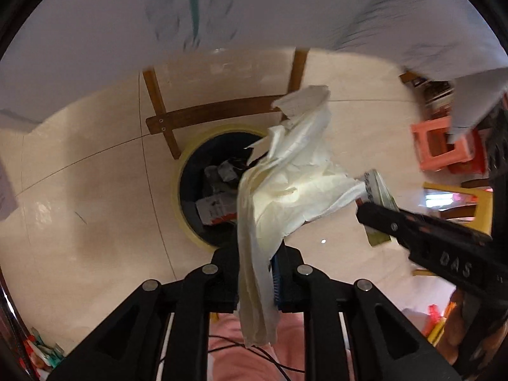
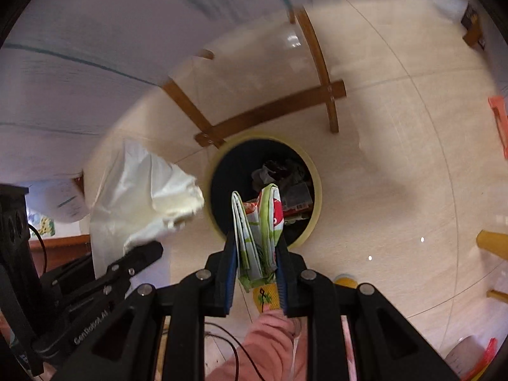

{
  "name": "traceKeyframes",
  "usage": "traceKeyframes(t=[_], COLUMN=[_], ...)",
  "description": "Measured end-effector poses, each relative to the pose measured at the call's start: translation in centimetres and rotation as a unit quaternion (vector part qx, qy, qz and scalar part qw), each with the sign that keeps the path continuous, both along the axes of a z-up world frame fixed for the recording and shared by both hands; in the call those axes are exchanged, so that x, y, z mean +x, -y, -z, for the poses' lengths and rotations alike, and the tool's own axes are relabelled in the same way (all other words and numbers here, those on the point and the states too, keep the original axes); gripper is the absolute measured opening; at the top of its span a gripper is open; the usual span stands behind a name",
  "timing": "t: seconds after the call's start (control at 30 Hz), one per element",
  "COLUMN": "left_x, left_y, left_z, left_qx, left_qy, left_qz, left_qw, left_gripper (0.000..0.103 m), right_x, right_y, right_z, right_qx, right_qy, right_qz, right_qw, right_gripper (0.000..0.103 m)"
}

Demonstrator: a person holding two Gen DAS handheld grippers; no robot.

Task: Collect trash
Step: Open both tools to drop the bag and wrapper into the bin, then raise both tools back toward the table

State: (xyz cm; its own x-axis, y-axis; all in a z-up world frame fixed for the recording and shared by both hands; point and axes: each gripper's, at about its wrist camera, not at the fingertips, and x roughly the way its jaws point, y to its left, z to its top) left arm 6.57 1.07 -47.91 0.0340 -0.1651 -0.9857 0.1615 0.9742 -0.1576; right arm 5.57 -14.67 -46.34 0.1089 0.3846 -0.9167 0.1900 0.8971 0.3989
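Observation:
My left gripper (image 1: 255,244) is shut on a crumpled white tissue (image 1: 285,184) and holds it above the floor beside the bin; it also shows in the right wrist view (image 2: 158,197). My right gripper (image 2: 257,238) is shut on a folded green and white snack wrapper (image 2: 260,231) with a red mark, held right over the bin; the wrapper shows in the left wrist view (image 1: 377,197). The round trash bin (image 1: 184,171) has a pale yellow rim (image 2: 314,171) and dark inside, with several pieces of trash in it.
A table with a white cloth (image 1: 222,16) and curved wooden legs (image 2: 320,66) stands just behind the bin. A pink stool (image 1: 441,146) and a yellow stool (image 1: 476,203) stand to the right. The floor is pale tile (image 2: 397,174).

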Motion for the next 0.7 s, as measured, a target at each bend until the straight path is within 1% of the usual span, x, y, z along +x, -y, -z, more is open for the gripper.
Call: traceKeyframes(t=[0.07, 0.1, 0.13, 0.2, 0.23, 0.27, 0.3, 0.33, 0.37, 0.4, 0.43, 0.5, 0.53, 0.6, 0.67, 0.7], left_x=[1.1, 1.9, 2.3, 3.2, 3.5, 3.9, 4.1, 4.2, 4.5, 4.5, 4.4, 4.4, 4.3, 4.2, 3.9, 3.8], left_y=[-0.2, -0.1, -0.1, 0.0, 0.1, -0.3, -0.4, -0.5, -0.8, -1.1, -1.3, -1.8, -2.2, -3.0, -3.8, -4.1], left_z=[2.0, 3.0, 3.6, 4.9, 5.2, 5.5, 5.6, 5.7, 5.6, 5.5, 5.3, 5.1, 5.0, 4.5, 3.9, 3.6], left_qx=[0.004, 0.007, 0.011, 0.023, 0.024, 0.021, 0.020, 0.020, 0.020, 0.020, 0.019, 0.021, 0.022, 0.024, 0.024, 0.024], left_qy=[0.000, 0.002, 0.005, 0.015, 0.016, 0.016, 0.016, 0.019, 0.025, 0.028, 0.033, 0.038, 0.040, 0.041, 0.042, 0.043], left_qz=[0.001, 0.005, 0.008, 0.021, 0.026, 0.031, 0.033, 0.036, 0.040, 0.041, 0.042, 0.040, 0.037, 0.025, 0.014, 0.009], left_qw=[1.0000, 1.0000, 0.9999, 0.9994, 0.9992, 0.9992, 0.9991, 0.9990, 0.9987, 0.9986, 0.9984, 0.9983, 0.9983, 0.9986, 0.9987, 0.9987], left_gripper=[0.022, 0.026, 0.031, 0.035, 0.039, 0.041, 0.045, 0.053, 0.058, 0.069, 0.075, 0.078, 0.081, 0.086, 0.087, 0.087], right_x=[0.6, 0.9, 1.1, 1.6, 1.8, 2.0, 2.2, 2.3, 2.4, 2.5, 2.6, 2.8, 2.8, 3.2, 3.3, 3.4], right_y=[-0.4, -0.7, -0.8, -1.2, -1.3, -1.3, -1.4, -1.5, -1.6, -1.6, -1.7, -1.7, -1.8, -2.2, -2.6, -2.8], right_z=[2.0, 2.9, 3.8, 5.1, 5.6, 5.9, 6.3, 6.3, 6.4, 6.5, 6.5, 6.8, 6.9, 7.0, 6.6, 6.2], right_qx=[-0.001, -0.002, -0.002, -0.004, -0.002, 0.001, 0.006, 0.010, 0.013, 0.018, 0.024, 0.037, 0.046, 0.053, 0.054, 0.056], right_qy=[-0.005, -0.008, -0.010, -0.016, -0.019, -0.022, -0.024, -0.025, -0.026, -0.026, -0.029, -0.035, -0.037, -0.037, -0.031, -0.026], right_qz=[0.005, 0.008, 0.011, 0.016, 0.020, 0.024, 0.029, 0.031, 0.034, 0.038, 0.041, 0.048, 0.052, 0.052, 0.047, 0.043], right_qw=[1.000, 1.000, 1.000, 1.000, 1.000, 0.999, 0.999, 0.999, 0.999, 0.999, 0.998, 0.998, 0.997, 0.997, 0.997, 0.997], right_gripper=[0.021, 0.022, 0.022, 0.023, 0.024, 0.026, 0.028, 0.029, 0.031, 0.033, 0.034, 0.042, 0.044, 0.054, 0.062, 0.063])
